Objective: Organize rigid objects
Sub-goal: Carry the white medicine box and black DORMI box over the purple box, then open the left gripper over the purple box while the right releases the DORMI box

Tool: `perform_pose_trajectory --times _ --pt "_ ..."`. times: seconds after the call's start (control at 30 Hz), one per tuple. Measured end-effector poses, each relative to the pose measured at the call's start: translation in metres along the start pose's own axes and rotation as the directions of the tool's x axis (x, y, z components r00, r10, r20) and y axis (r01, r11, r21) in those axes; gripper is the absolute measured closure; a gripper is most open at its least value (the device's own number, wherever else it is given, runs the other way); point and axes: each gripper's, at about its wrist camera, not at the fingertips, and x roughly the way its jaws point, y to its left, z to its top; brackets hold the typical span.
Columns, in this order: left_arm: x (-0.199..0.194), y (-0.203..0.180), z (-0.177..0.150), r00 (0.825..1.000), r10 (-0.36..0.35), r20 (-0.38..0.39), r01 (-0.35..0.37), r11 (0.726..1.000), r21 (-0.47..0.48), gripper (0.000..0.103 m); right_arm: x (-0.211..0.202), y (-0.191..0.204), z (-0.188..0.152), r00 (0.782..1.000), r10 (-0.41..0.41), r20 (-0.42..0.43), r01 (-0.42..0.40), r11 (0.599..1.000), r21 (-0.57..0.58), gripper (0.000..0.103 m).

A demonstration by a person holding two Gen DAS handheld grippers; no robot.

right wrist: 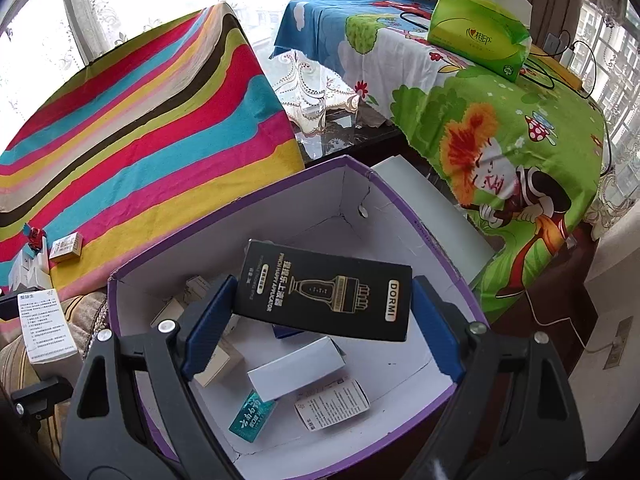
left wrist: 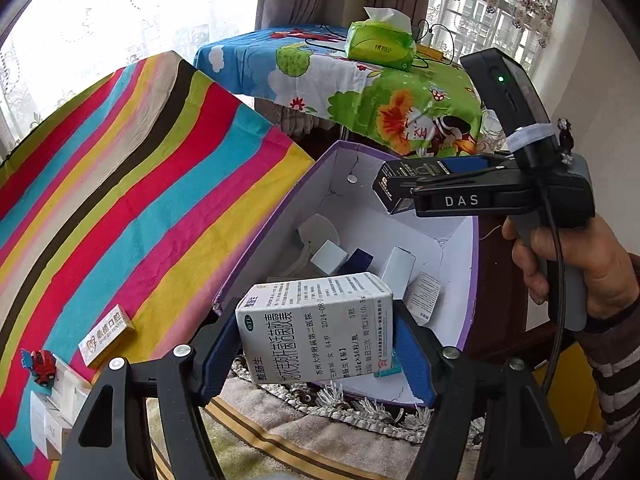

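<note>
Purple storage box [right wrist: 436, 248] holds several cartons; left gripper [left wrist: 316, 344] clamps white carton [left wrist: 316, 328], right gripper [right wrist: 320, 312] clamps black carton [right wrist: 324, 292], strays [right wrist: 66, 247] remain.

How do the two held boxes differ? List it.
The white box is pale with dense dark print; the black box is dark with gold artwork and a DORMI label. The white box looks blocky, the black box flat and slim. The left gripper holds the white box at the bin's near edge; the right gripper holds the black box over its inside. Both are clamped between blue pads.
</note>
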Motion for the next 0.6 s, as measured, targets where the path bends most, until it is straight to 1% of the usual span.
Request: perform_pose_trajectory --times 0.2,0.23,0.27,0.33,0.47,0.6 --pt "0.008 -0.017 0.002 0.999 -0.014 -0.030 0.015 0.998 0.054 0.026 0.007 -0.012 -0.007 0.999 0.001 -0.036 0.000 1.000 0.027 0.013" --pt "0.008 -0.019 0.002 0.999 -0.009 -0.032 0.011 0.998 0.061 0.020 0.009 -0.013 -0.007 0.999 0.001 -0.046 0.000 1.000 0.030 0.011" --pt "0.008 -0.020 0.002 0.999 0.000 -0.033 0.003 0.998 0.067 0.016 0.011 -0.013 -0.008 0.998 0.003 -0.058 -0.001 1.000 0.029 0.007" --pt "0.008 -0.021 0.001 0.999 0.008 -0.037 -0.005 0.997 0.071 0.015 0.012 -0.013 -0.010 0.998 0.005 -0.065 -0.003 1.000 0.029 0.006" --pt "0.006 -0.015 0.001 0.999 0.001 -0.035 0.000 0.999 0.043 0.012 0.011 -0.011 -0.009 0.998 0.011 -0.065 -0.009 1.000 0.028 0.006" --pt "0.002 -0.001 0.001 1.000 0.026 -0.017 -0.026 1.000 -0.011 0.012 0.010 -0.007 -0.007 0.998 0.015 -0.064 -0.013 1.000 0.024 0.006"
